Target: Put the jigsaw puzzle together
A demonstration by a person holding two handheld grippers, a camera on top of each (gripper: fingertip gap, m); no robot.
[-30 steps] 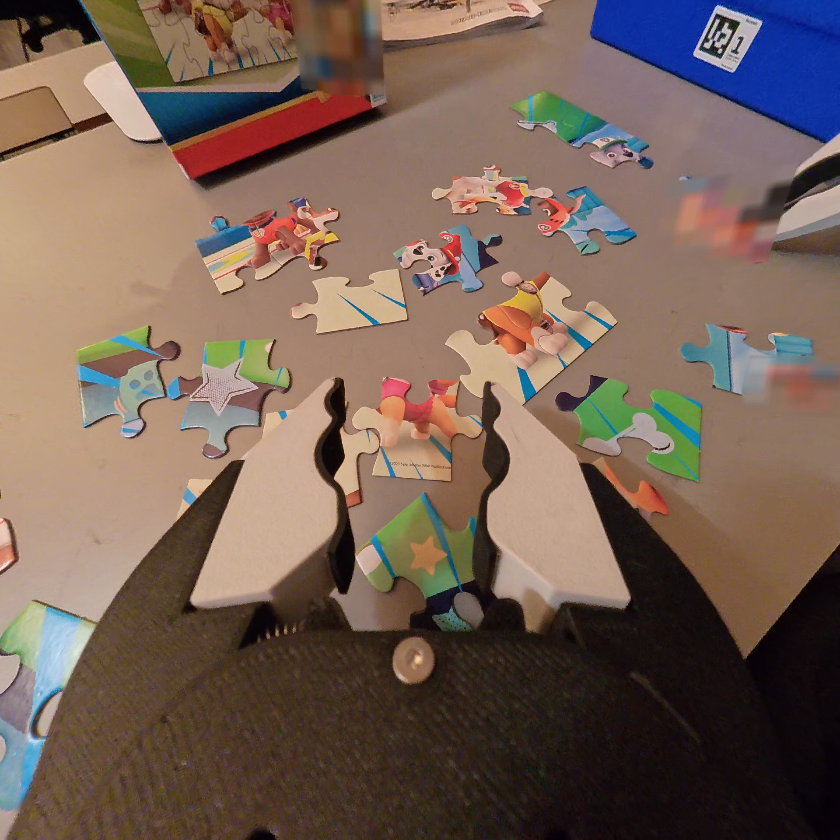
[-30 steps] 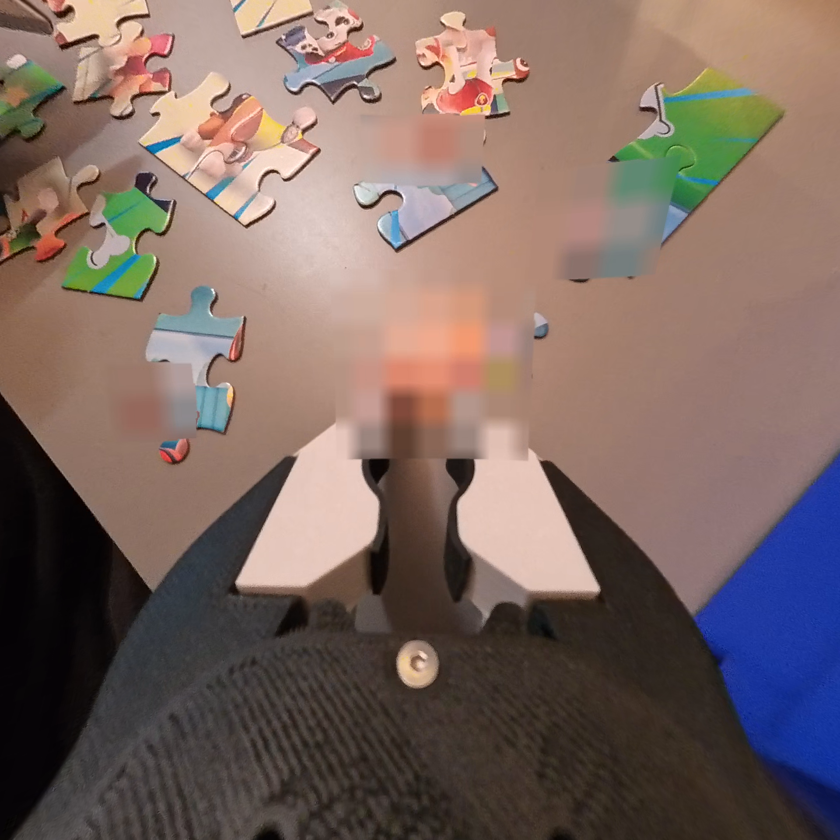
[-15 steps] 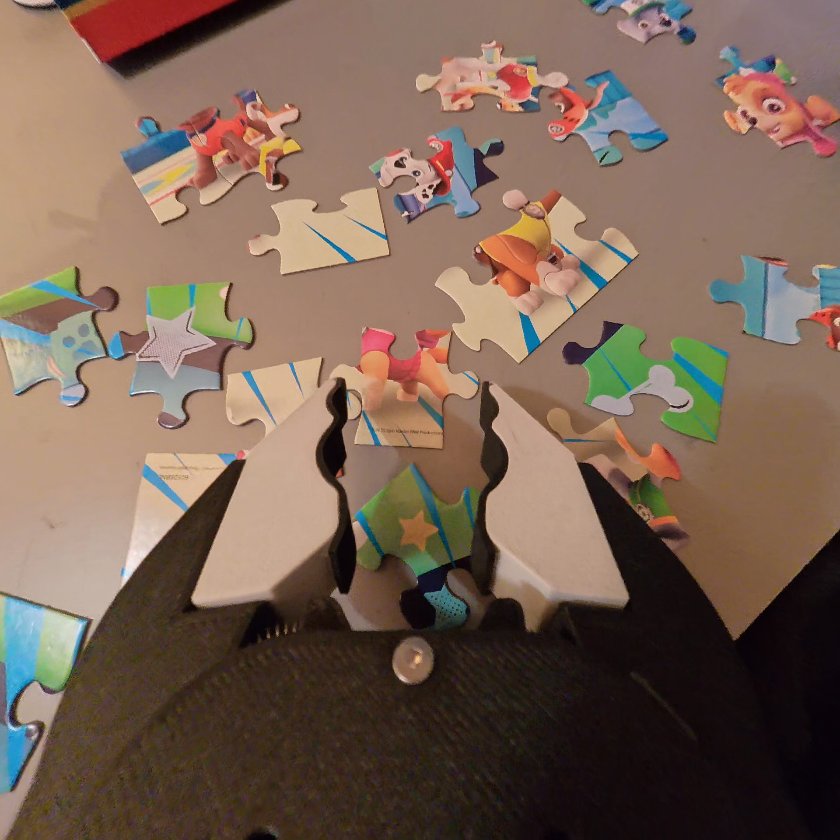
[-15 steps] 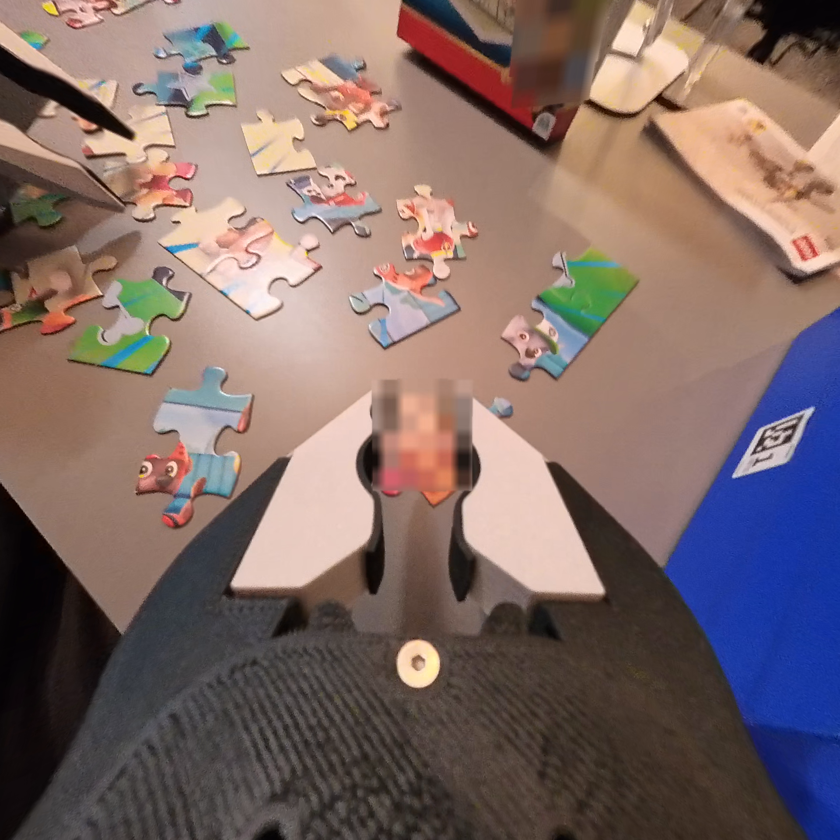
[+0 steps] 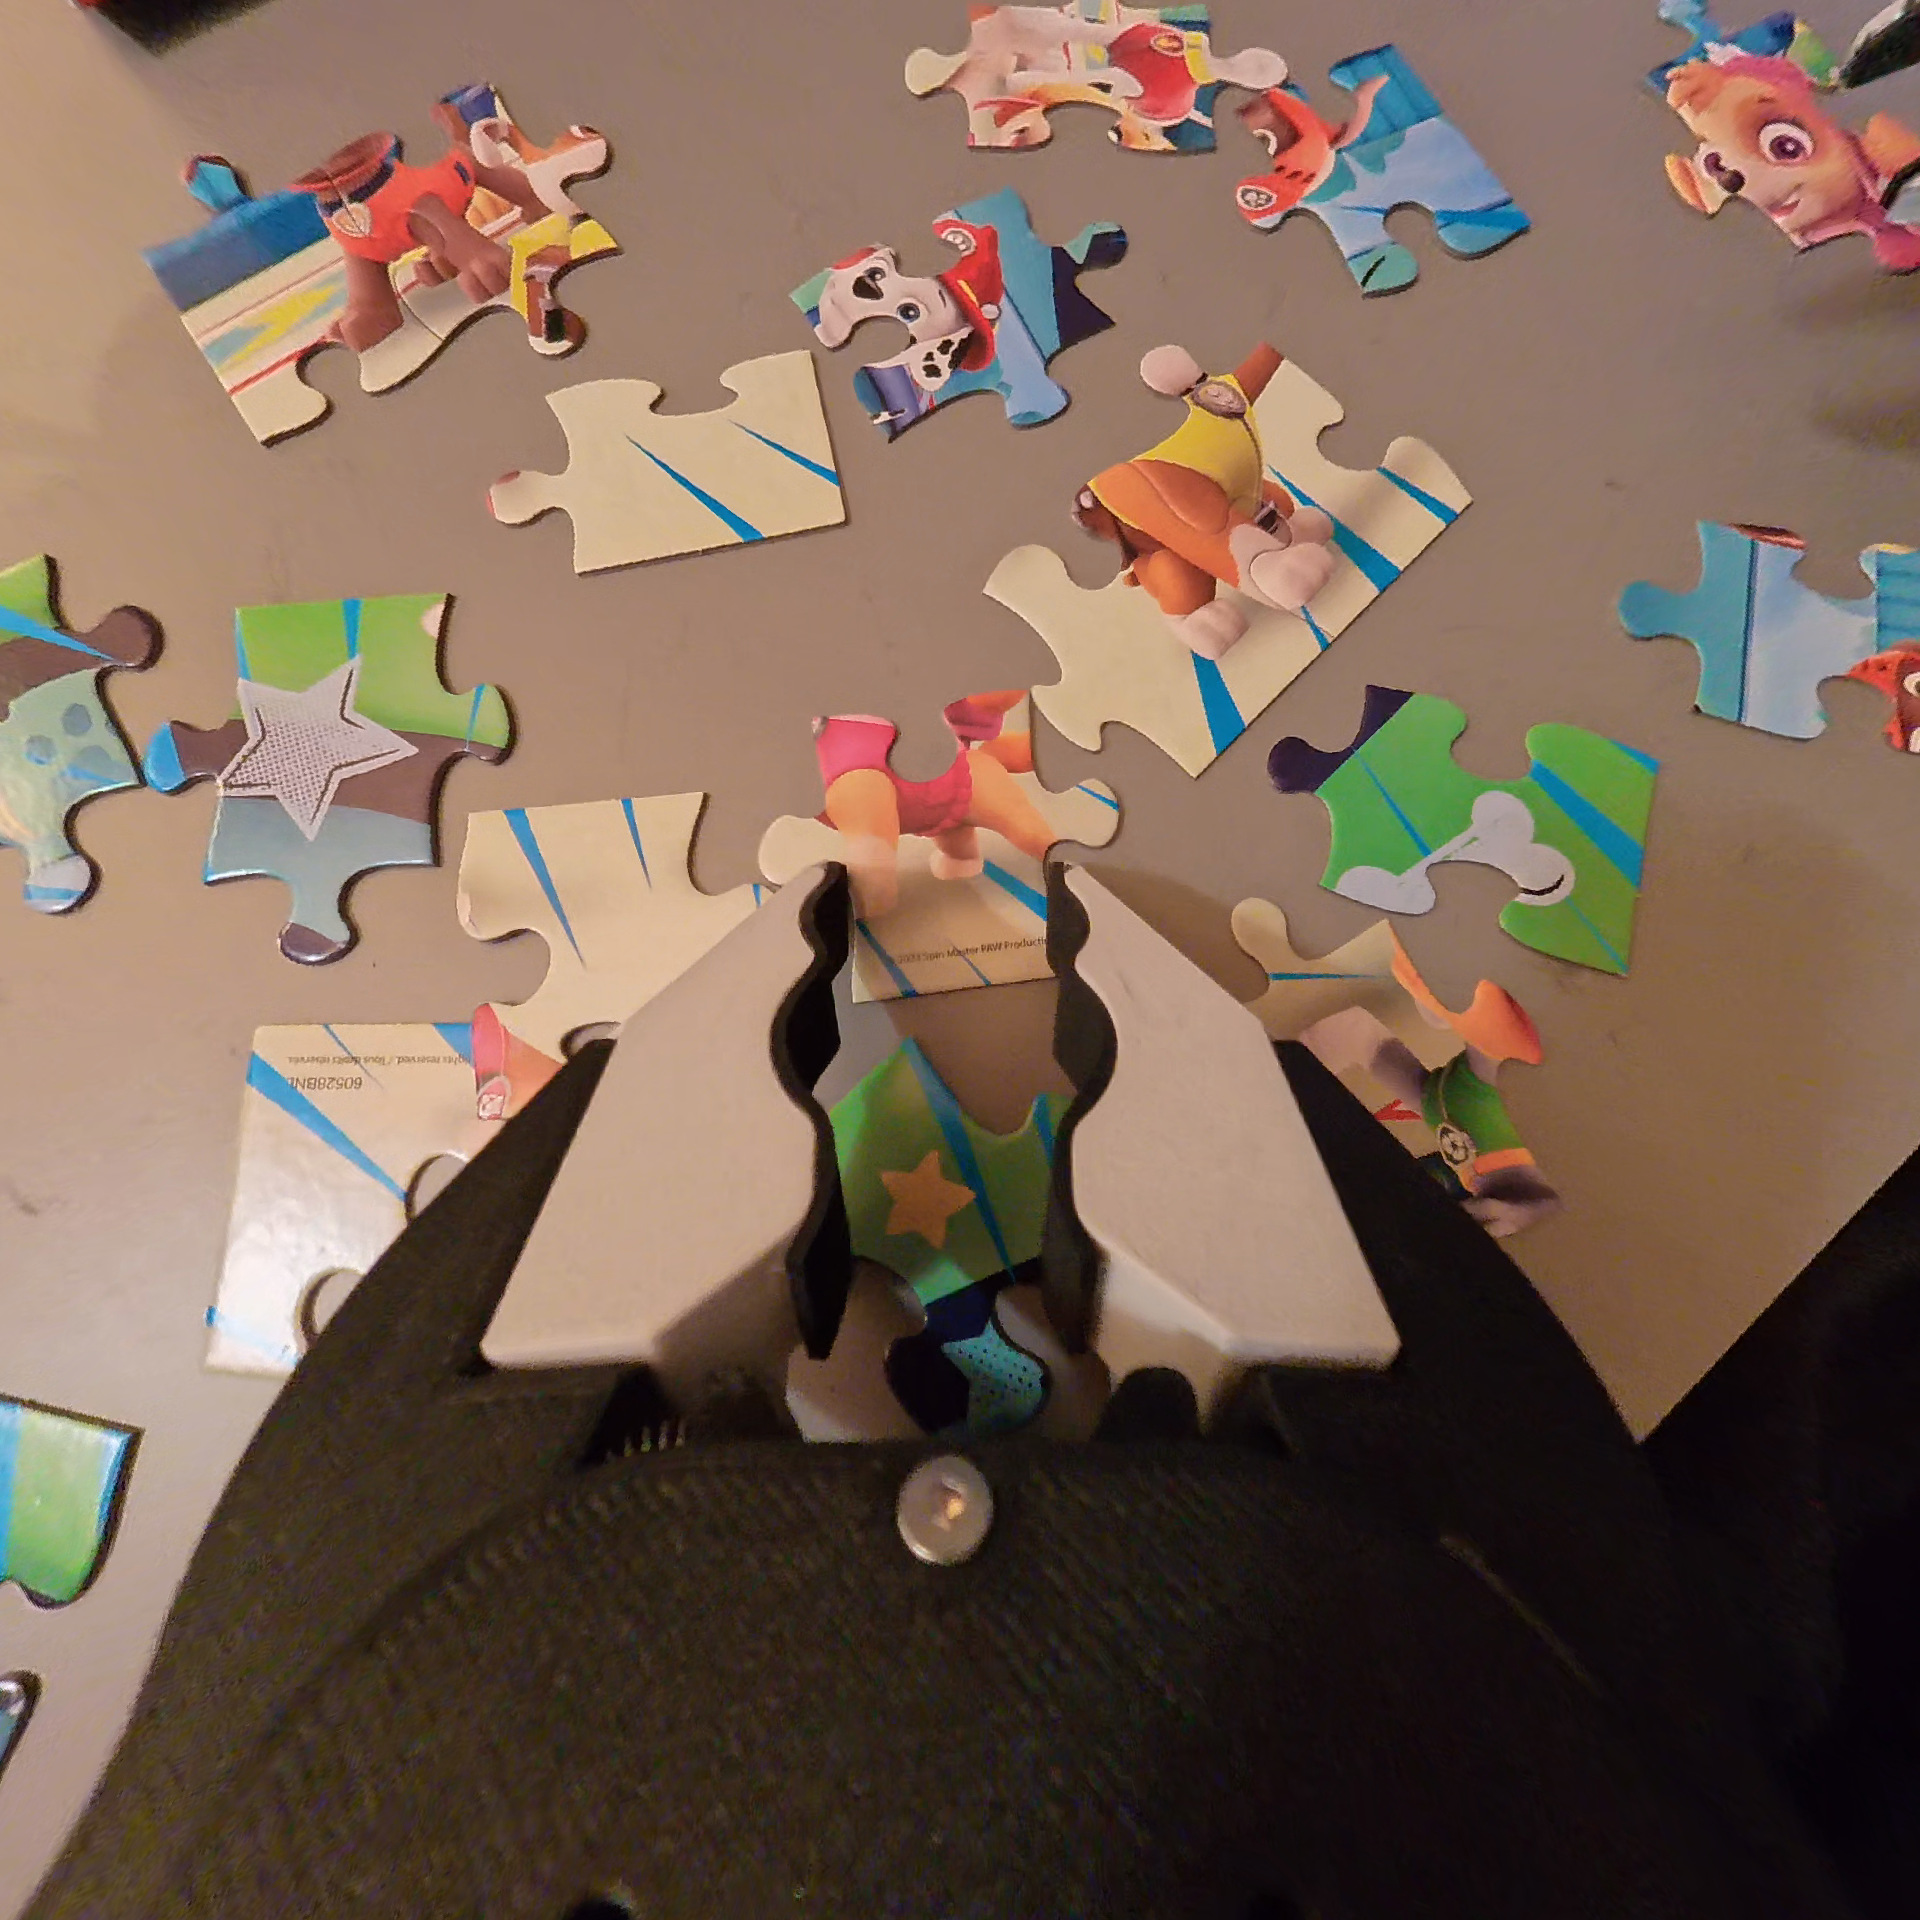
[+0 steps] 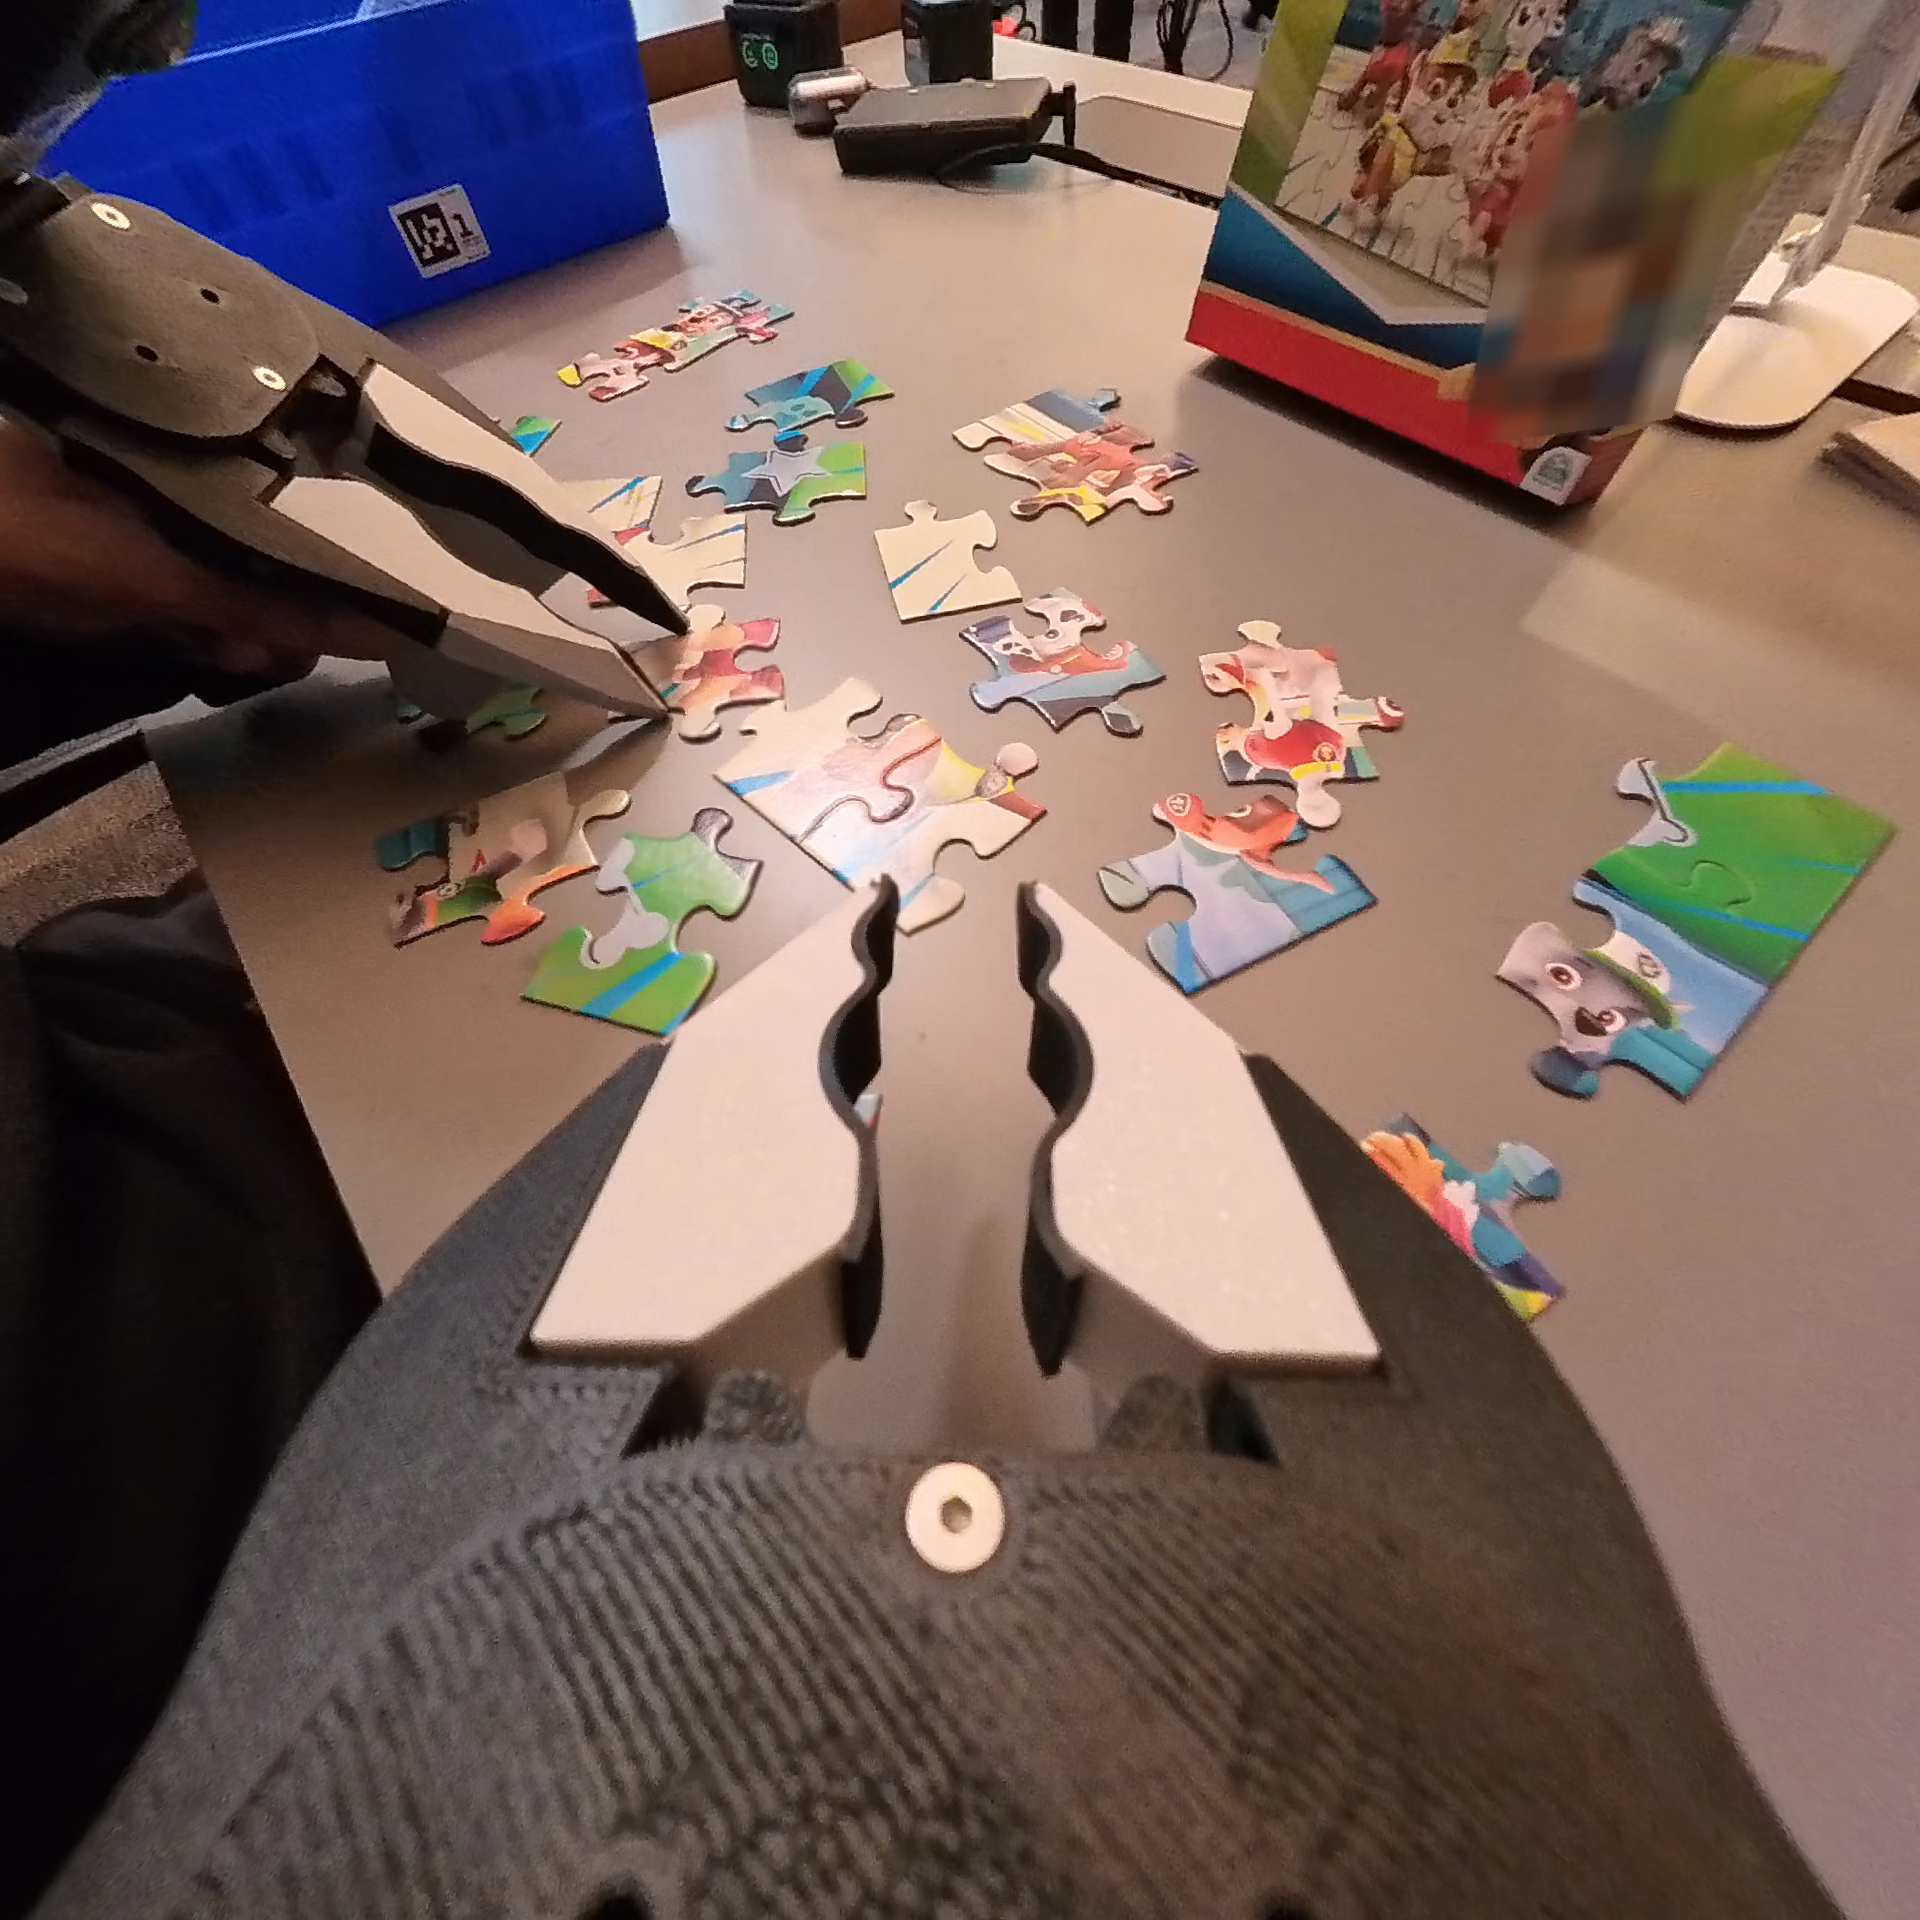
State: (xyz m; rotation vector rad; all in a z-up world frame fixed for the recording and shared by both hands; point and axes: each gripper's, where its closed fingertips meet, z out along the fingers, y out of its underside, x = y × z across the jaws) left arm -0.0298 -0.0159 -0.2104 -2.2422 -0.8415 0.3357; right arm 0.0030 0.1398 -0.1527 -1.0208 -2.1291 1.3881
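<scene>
My left gripper [image 5: 945, 883] is low over the grey table [image 5: 727, 156], with both pads against the sides of a cream puzzle piece showing a pink-vested dog body [image 5: 935, 800]. The right wrist view shows the same: the left gripper [image 6: 673, 670] pinches this piece [image 6: 732, 665] edgewise at the table top. A green piece with an orange star [image 5: 935, 1195] lies under its fingers. My right gripper [image 6: 956, 899] hovers above the table with its jaws slightly apart and nothing between them. A pup-face piece [image 6: 1455, 1205] lies on the table to its right.
Several loose puzzle pieces are spread over the table, among them a joined cream pair with a yellow-vested dog [image 6: 883, 790]. A puzzle box [image 6: 1403, 260] stands at the back right and a blue bin [image 6: 364, 135] at the back left. The table's near edge [image 6: 281, 935] runs at the left. Left tips to right tips: about 20 cm.
My left gripper moved forward and down and its jaws narrowed onto the pink-vested dog piece. My right gripper drew back from the pup-face piece at its tips, which now lies on the table.
</scene>
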